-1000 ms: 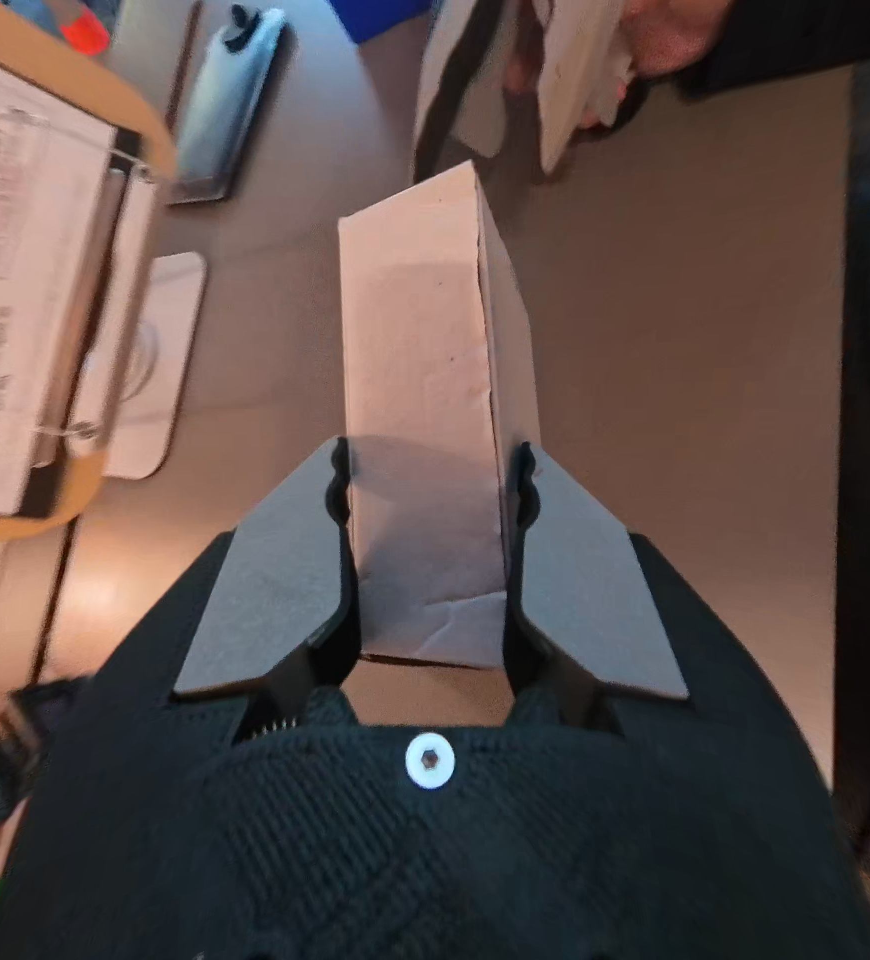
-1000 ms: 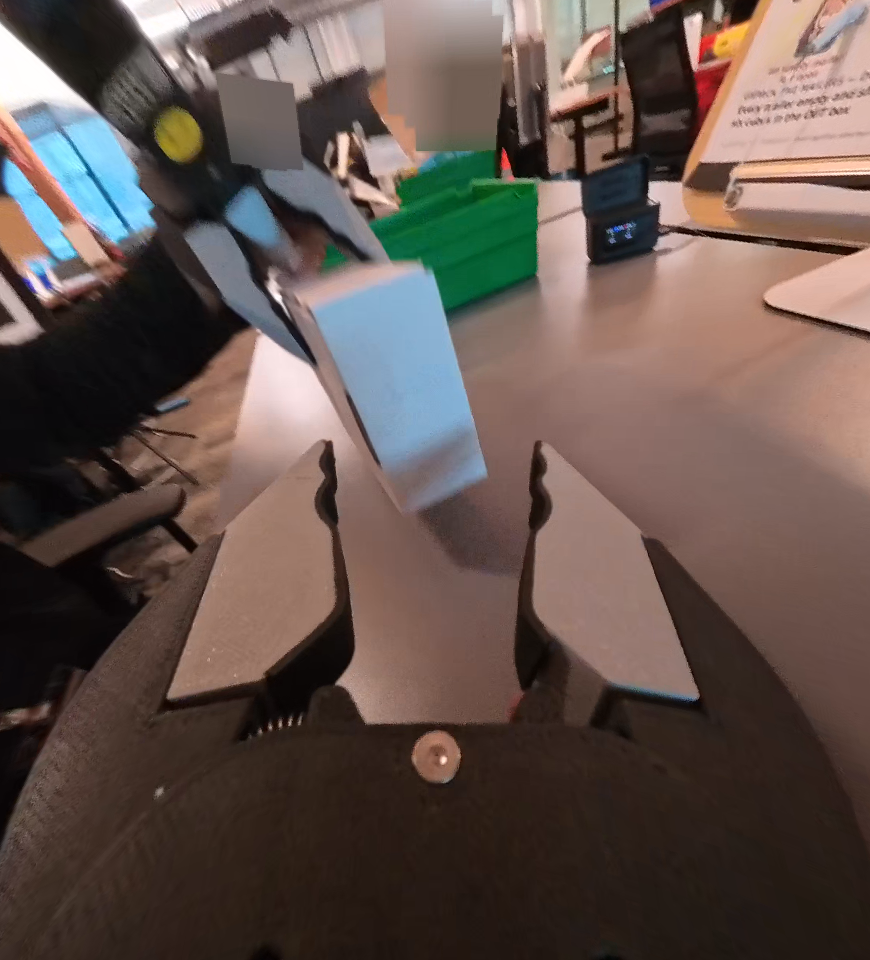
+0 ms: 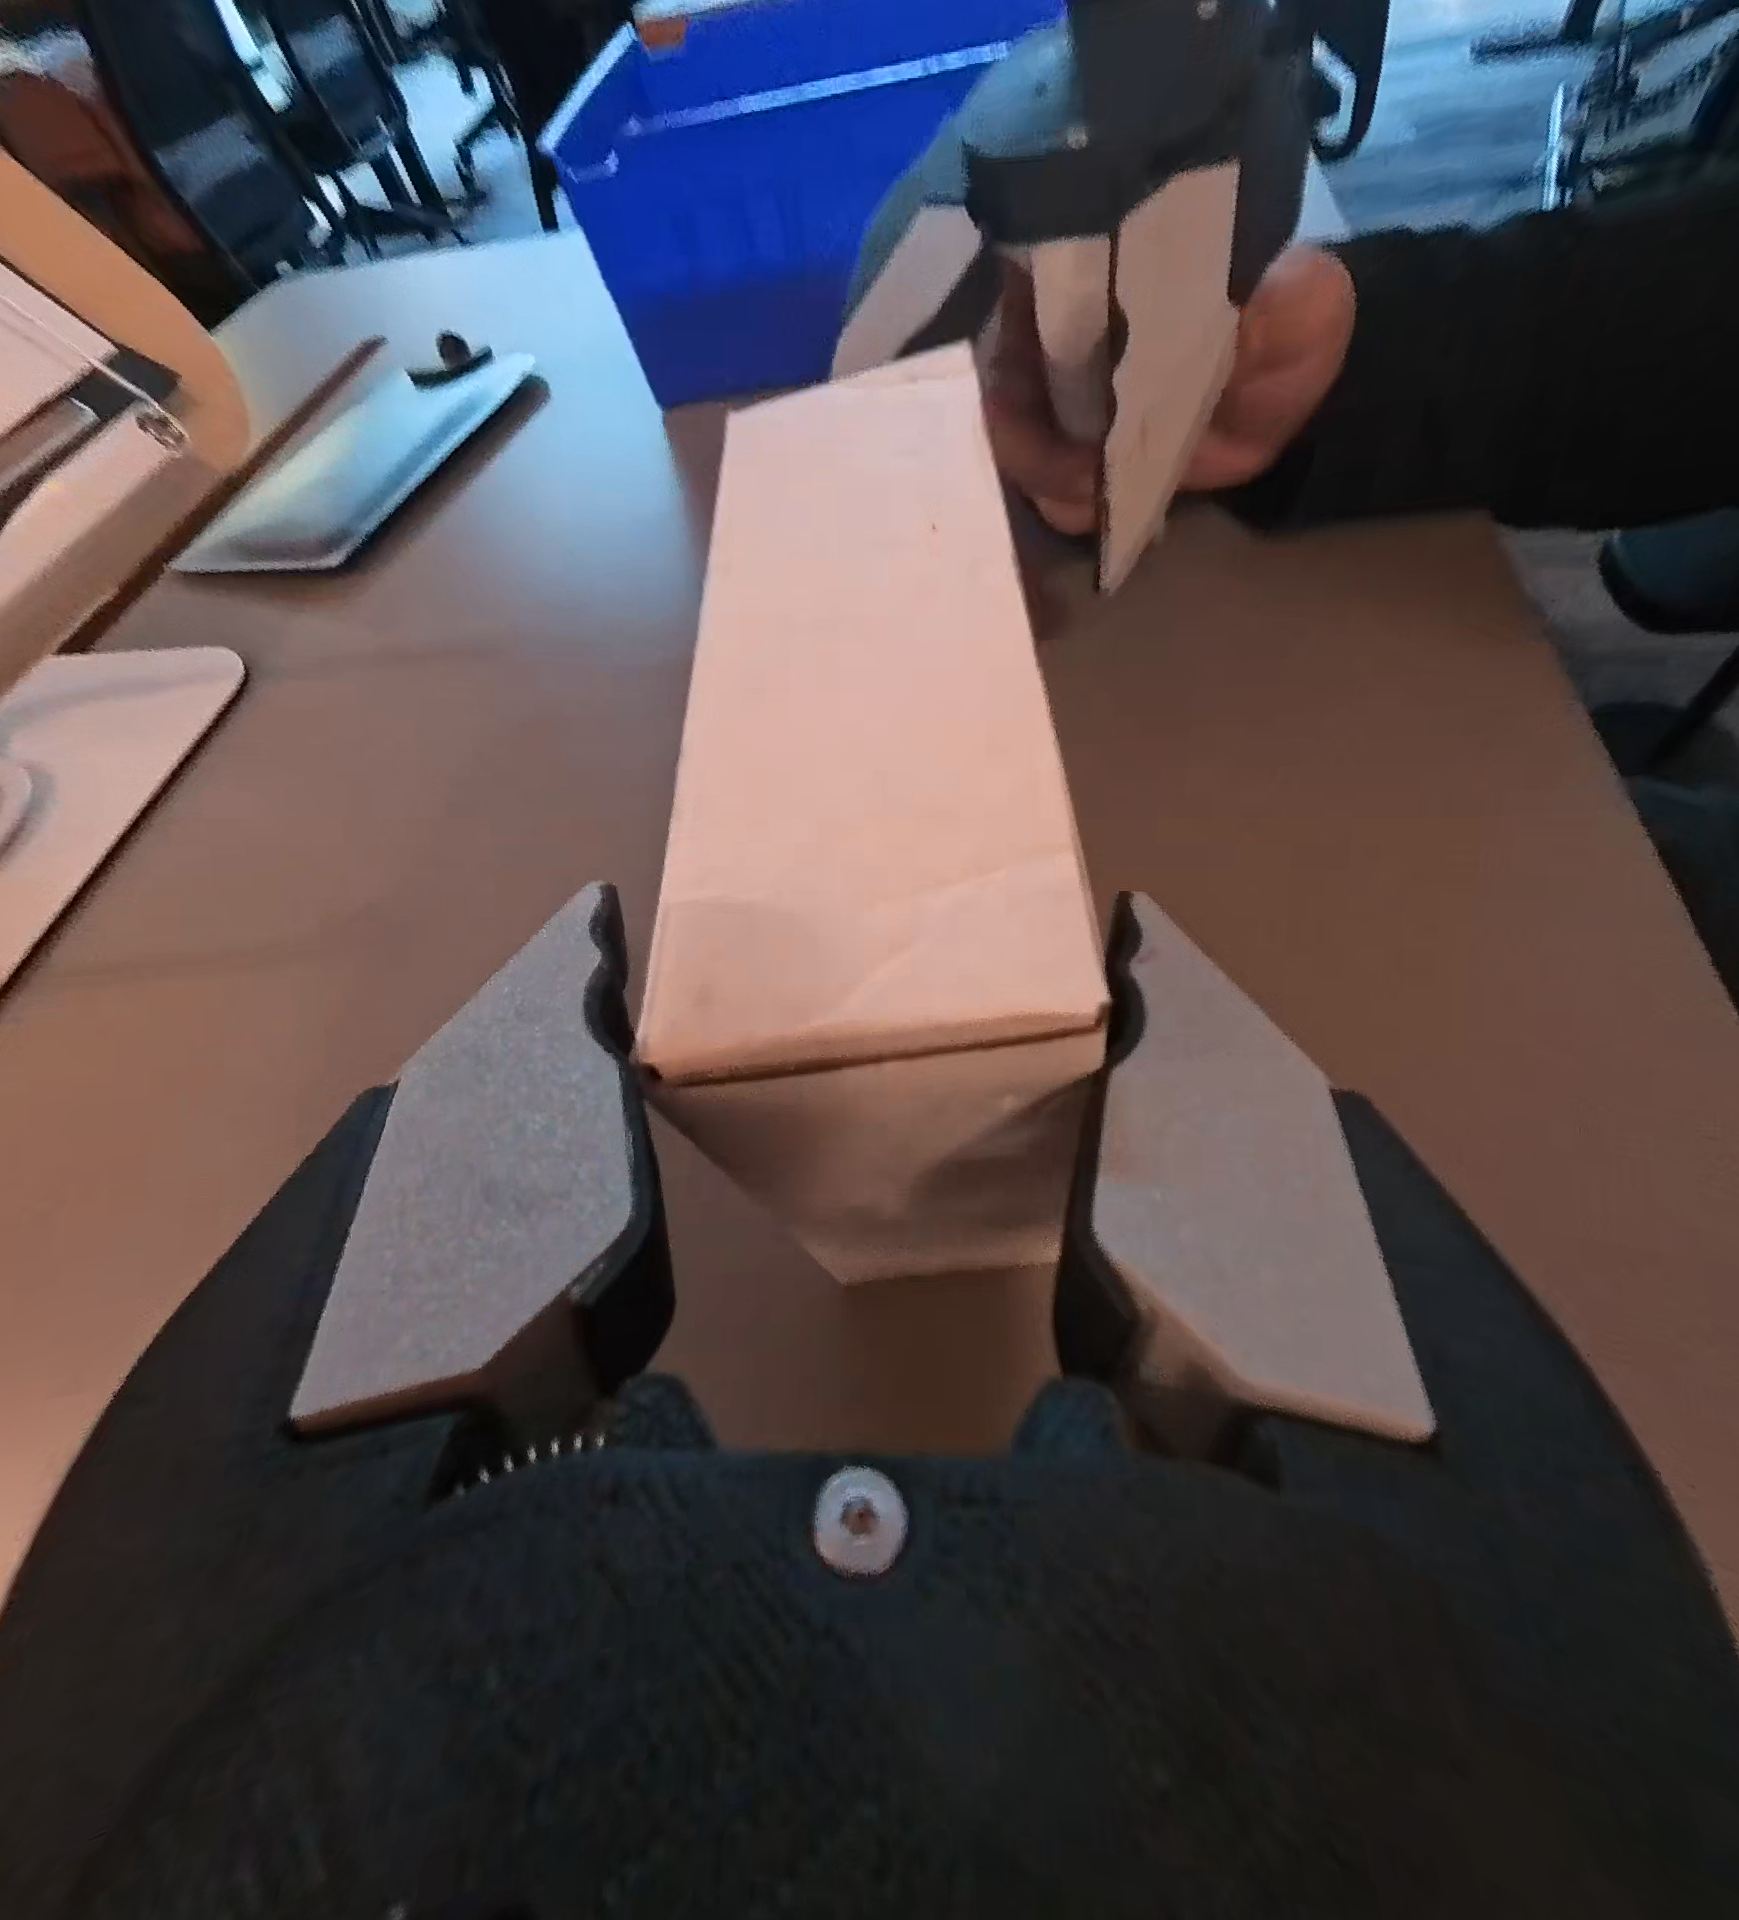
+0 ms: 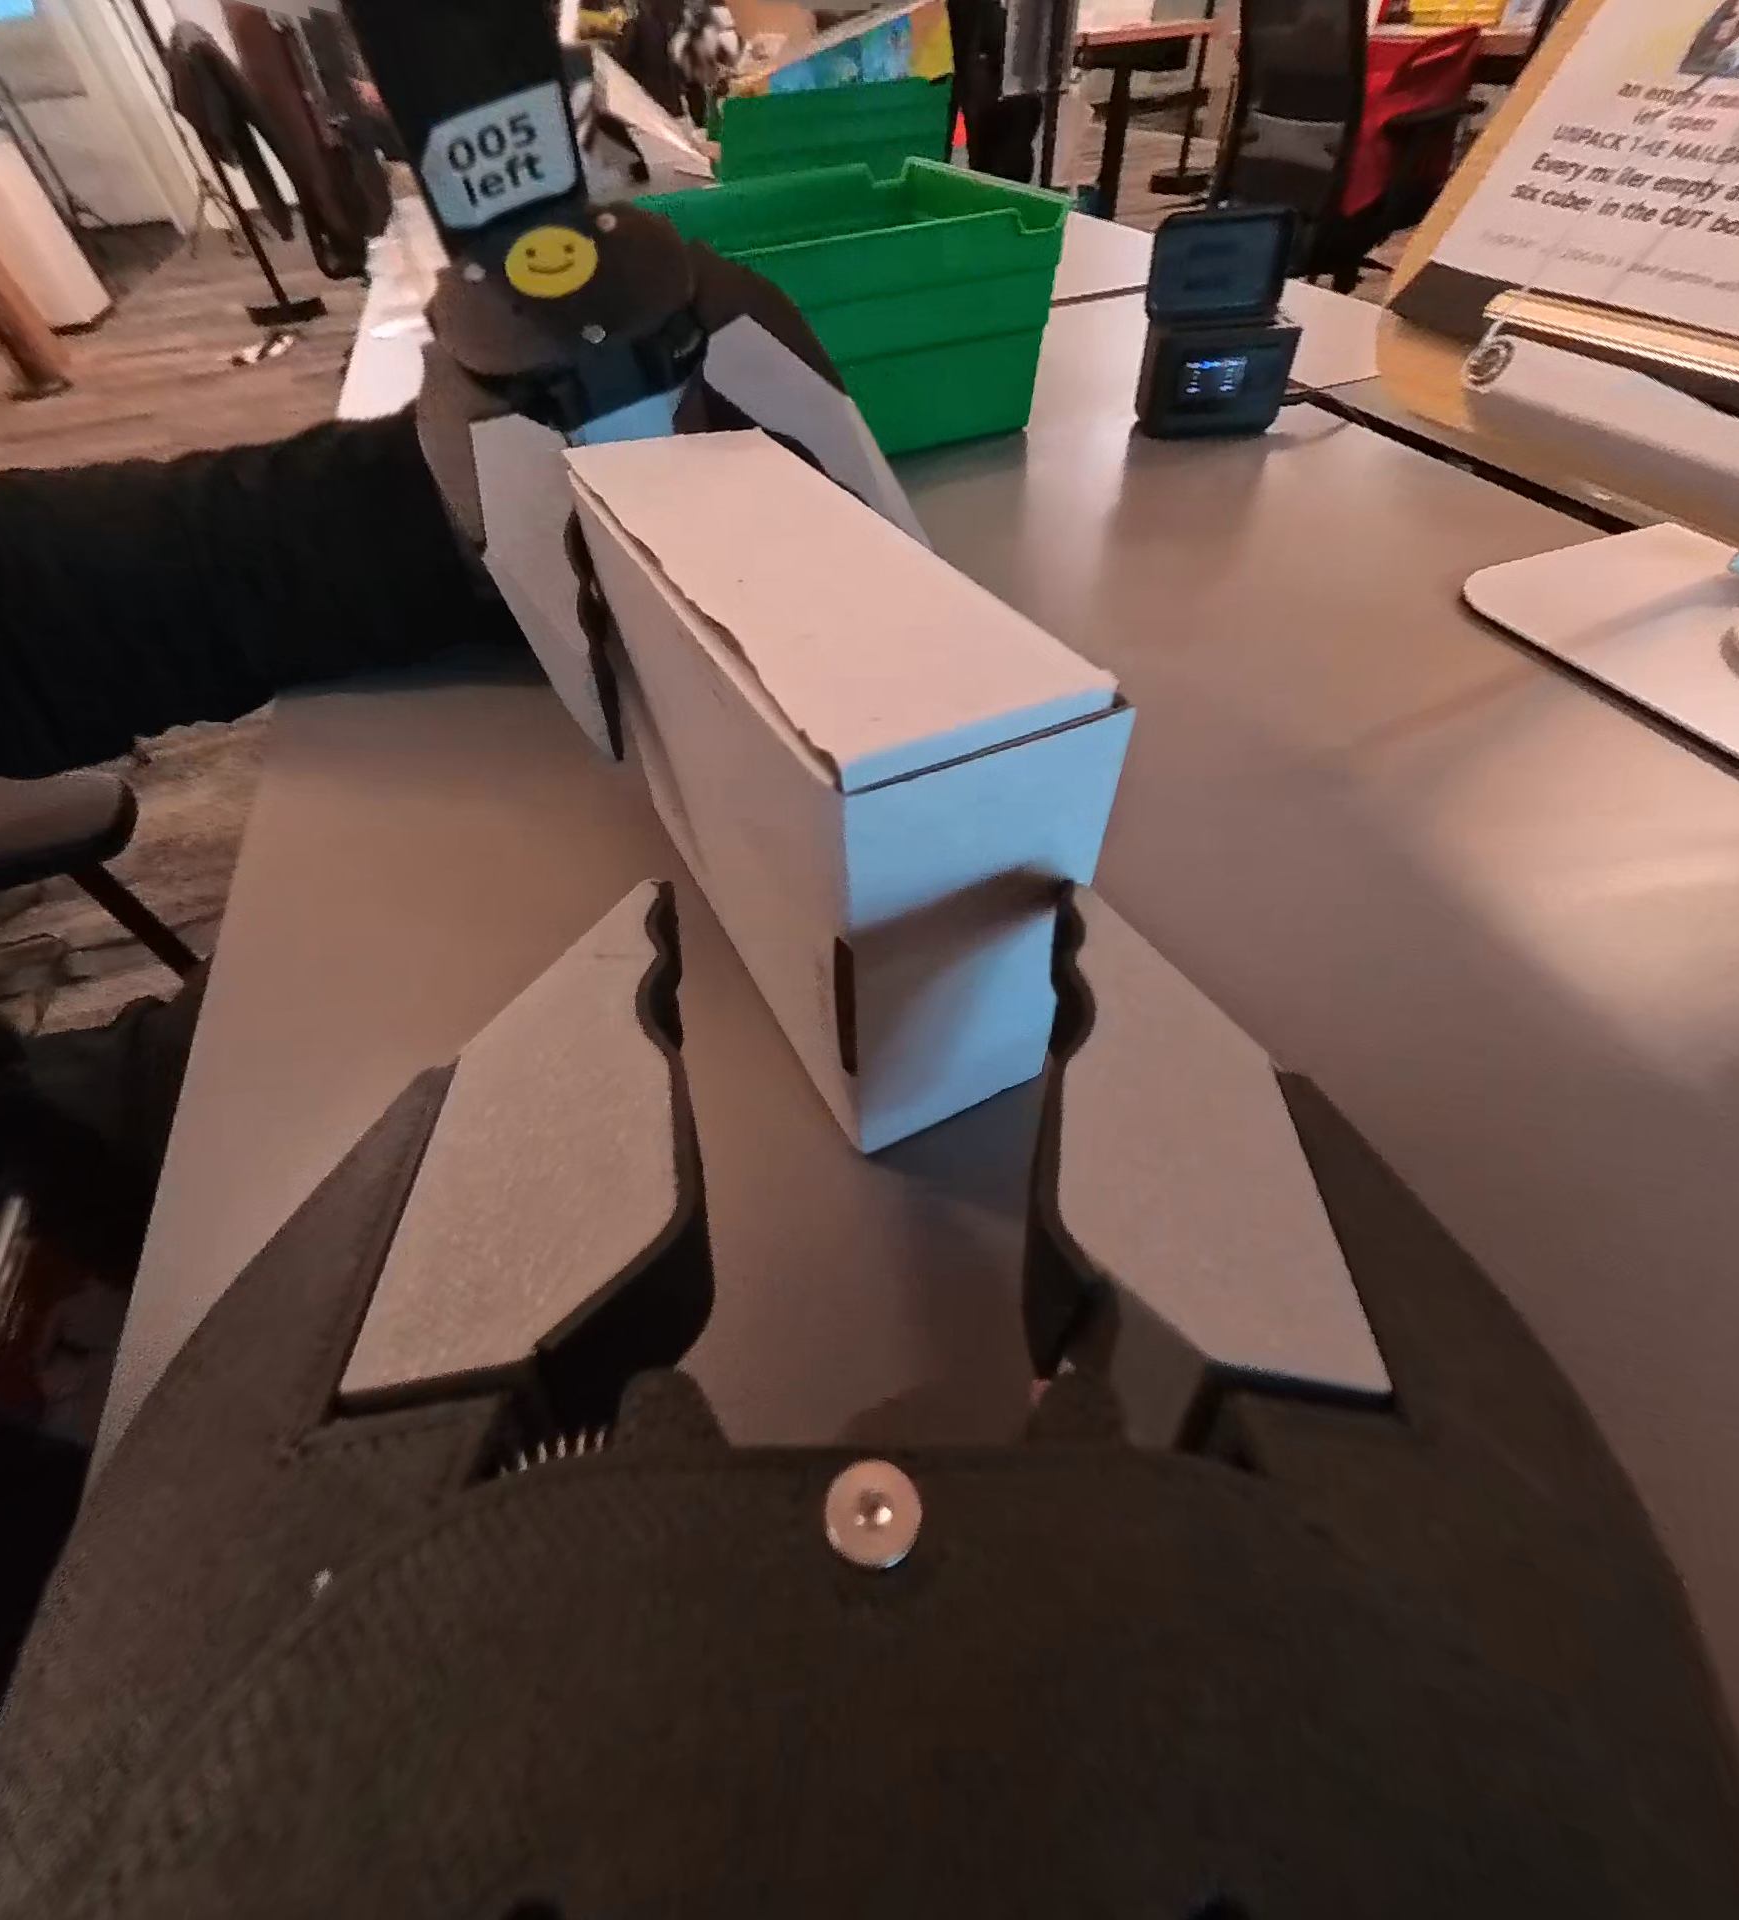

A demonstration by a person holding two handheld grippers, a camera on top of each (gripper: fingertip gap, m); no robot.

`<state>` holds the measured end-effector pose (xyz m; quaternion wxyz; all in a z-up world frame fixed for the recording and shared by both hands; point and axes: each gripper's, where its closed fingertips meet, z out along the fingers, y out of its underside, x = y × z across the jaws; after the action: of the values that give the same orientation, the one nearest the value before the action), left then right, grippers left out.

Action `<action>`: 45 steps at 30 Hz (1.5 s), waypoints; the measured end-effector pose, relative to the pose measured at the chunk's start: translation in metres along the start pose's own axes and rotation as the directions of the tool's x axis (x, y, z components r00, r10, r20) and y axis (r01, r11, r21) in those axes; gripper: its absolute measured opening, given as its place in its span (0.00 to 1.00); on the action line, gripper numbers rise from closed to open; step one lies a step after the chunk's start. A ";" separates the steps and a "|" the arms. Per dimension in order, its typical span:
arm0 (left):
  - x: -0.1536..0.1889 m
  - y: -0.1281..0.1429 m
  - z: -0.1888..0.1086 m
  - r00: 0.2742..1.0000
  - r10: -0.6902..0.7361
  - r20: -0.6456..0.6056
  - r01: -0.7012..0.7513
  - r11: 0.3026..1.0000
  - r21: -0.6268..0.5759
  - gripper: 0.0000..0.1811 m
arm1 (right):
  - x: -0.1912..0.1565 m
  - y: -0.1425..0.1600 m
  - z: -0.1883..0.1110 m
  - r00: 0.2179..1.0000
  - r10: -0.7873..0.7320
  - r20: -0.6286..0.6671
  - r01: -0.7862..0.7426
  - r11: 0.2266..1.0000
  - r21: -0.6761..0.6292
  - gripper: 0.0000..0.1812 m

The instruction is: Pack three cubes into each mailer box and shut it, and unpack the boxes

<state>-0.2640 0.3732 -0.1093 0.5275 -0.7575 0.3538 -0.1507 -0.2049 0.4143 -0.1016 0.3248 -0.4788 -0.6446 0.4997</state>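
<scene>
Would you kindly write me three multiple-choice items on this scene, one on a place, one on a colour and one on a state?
1. Where does the green bin stand?
A. On the table, beyond the mailer box
B. Inside the mailer box
C. On the floor

2. What colour is the crate seen in the left wrist view?
A. Red
B. Blue
C. Yellow

3. How is the mailer box's lid?
A. Shut
B. Standing open
C. Torn off

Answers:
1 A: the right wrist view shows it on the tabletop past the box.
2 B: its walls are plainly blue.
3 A: the lid lies flat on the box, while the left tool clamps one end and the right tool is open near the other.
</scene>
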 end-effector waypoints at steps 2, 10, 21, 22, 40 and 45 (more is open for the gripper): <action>-0.001 -0.006 0.003 1.000 -0.012 0.014 0.012 0.998 0.065 0.51 | 0.003 -0.001 -0.001 1.000 0.013 -0.018 -0.013 1.000 0.006 0.38; -0.002 -0.007 0.005 0.999 -0.032 0.026 0.030 0.996 0.086 0.51 | 0.023 -0.004 -0.011 0.991 0.044 -0.125 -0.038 0.998 0.050 0.34; -0.012 0.000 0.007 0.997 -0.043 0.072 0.039 0.998 0.045 0.51 | 0.032 -0.005 -0.014 0.984 0.072 -0.161 -0.063 0.996 0.060 0.37; -0.015 0.001 0.007 0.995 -0.042 0.092 0.039 0.998 0.039 0.52 | 0.032 -0.005 -0.014 0.984 0.072 -0.166 -0.063 0.996 0.060 0.36; -0.019 0.008 0.011 0.997 -0.049 0.057 0.049 0.999 -0.005 0.48 | 0.038 -0.008 -0.018 0.976 0.075 -0.204 -0.057 0.994 0.091 0.42; -0.020 0.008 0.011 0.997 -0.053 0.061 0.053 0.999 -0.007 0.47 | 0.043 -0.019 -0.026 0.960 0.016 -0.280 0.023 0.990 0.137 0.45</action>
<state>-0.2746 0.3930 -0.1183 0.5307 -0.7732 0.3178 -0.1399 -0.2012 0.4625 -0.0789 0.4463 -0.5197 -0.5566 0.4700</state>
